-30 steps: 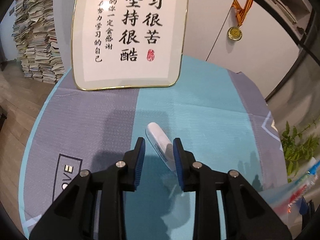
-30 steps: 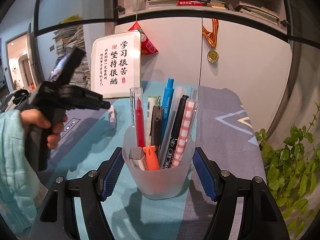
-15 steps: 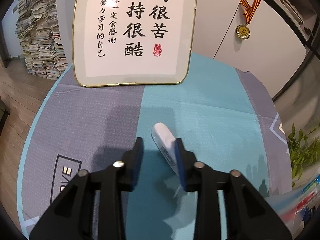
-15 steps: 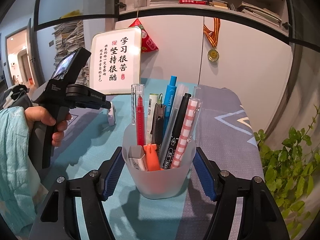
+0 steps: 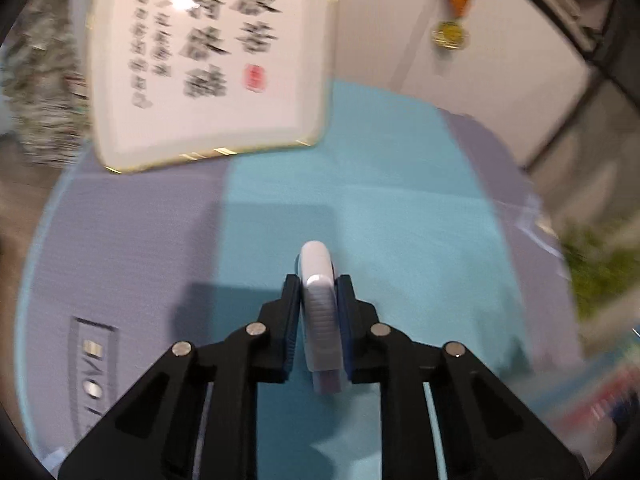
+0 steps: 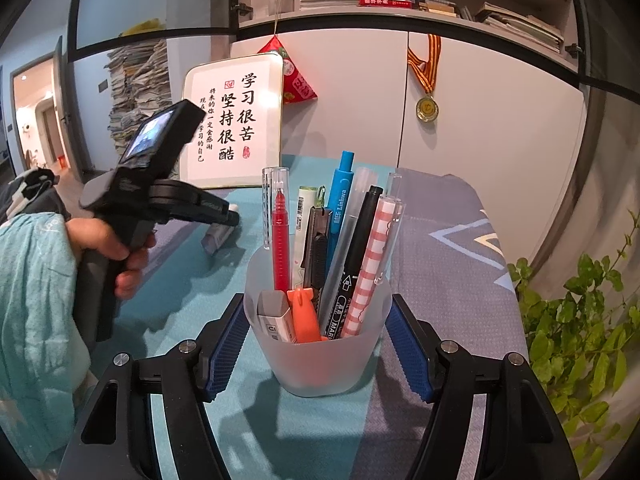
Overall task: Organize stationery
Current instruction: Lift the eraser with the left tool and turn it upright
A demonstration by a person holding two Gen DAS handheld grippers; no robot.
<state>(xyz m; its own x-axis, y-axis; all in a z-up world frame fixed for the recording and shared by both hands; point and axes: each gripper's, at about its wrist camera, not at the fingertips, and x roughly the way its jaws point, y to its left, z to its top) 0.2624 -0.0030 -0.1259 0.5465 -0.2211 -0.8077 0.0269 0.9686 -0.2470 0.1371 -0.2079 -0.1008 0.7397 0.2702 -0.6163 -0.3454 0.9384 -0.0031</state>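
My left gripper [image 5: 318, 286] is shut on a white correction tape dispenser [image 5: 320, 312], which stands on edge between the fingers just above the teal-and-grey tablecloth [image 5: 392, 216]. In the right wrist view the left gripper [image 6: 230, 216] holds the dispenser [image 6: 216, 236] tilted over the cloth, left of the cup. My right gripper [image 6: 316, 344] is open, its blue pads on either side of a frosted pen cup [image 6: 320, 360] without touching it. The cup holds several pens, a marker, an eraser and an orange item.
A framed calligraphy board [image 6: 232, 124] leans at the back of the table [image 6: 440, 240]. A medal [image 6: 427, 109] hangs on the white cabinet behind. A green plant [image 6: 580, 320] stands off the right edge. Stacked papers [image 6: 136, 88] are far left.
My left gripper closed on the correction tape dispenser and lifted it off the cloth, turning it on edge. My right gripper stayed open around the cup.
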